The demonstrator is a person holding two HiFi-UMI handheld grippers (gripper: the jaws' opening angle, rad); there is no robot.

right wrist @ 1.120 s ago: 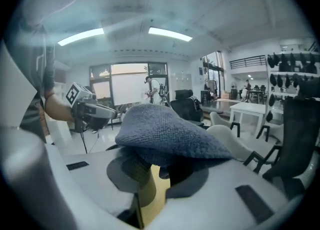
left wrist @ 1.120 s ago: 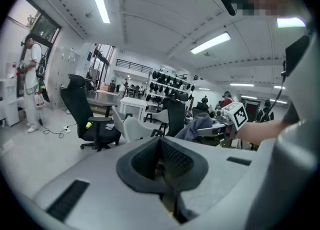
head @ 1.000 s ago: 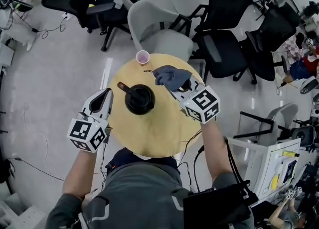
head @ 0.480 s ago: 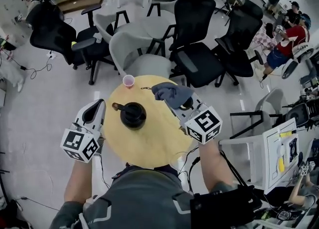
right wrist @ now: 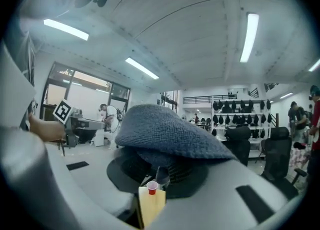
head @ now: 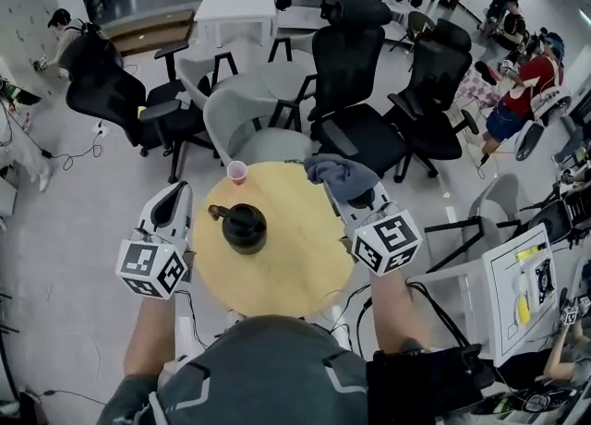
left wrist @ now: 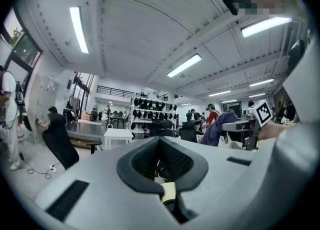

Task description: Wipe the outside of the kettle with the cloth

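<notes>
A black kettle [head: 244, 227] with its lid on stands left of centre on the round wooden table [head: 295, 266]. The blue-grey cloth [head: 340, 174] hangs bunched in my right gripper [head: 349, 188], which is shut on it above the table's far right edge, apart from the kettle. In the right gripper view the cloth [right wrist: 165, 134] drapes over the tips of the right gripper [right wrist: 160, 166]. My left gripper [head: 175, 197] hovers just off the table's left edge, beside the kettle, shut on nothing. Its jaws meet in the left gripper view [left wrist: 161, 159], where the cloth [left wrist: 220, 126] shows far right.
A small pink cup [head: 237, 171] stands at the table's far edge. A grey chair [head: 254, 127] is tucked behind the table, with several black office chairs [head: 360, 127] beyond it. A white cart [head: 512, 289] stands at the right. People stand at the room's edges.
My right gripper has lifted the cloth away from beside the kettle toward the table's far right edge. The head view has tilted up. The left gripper has stayed by the left edge.
</notes>
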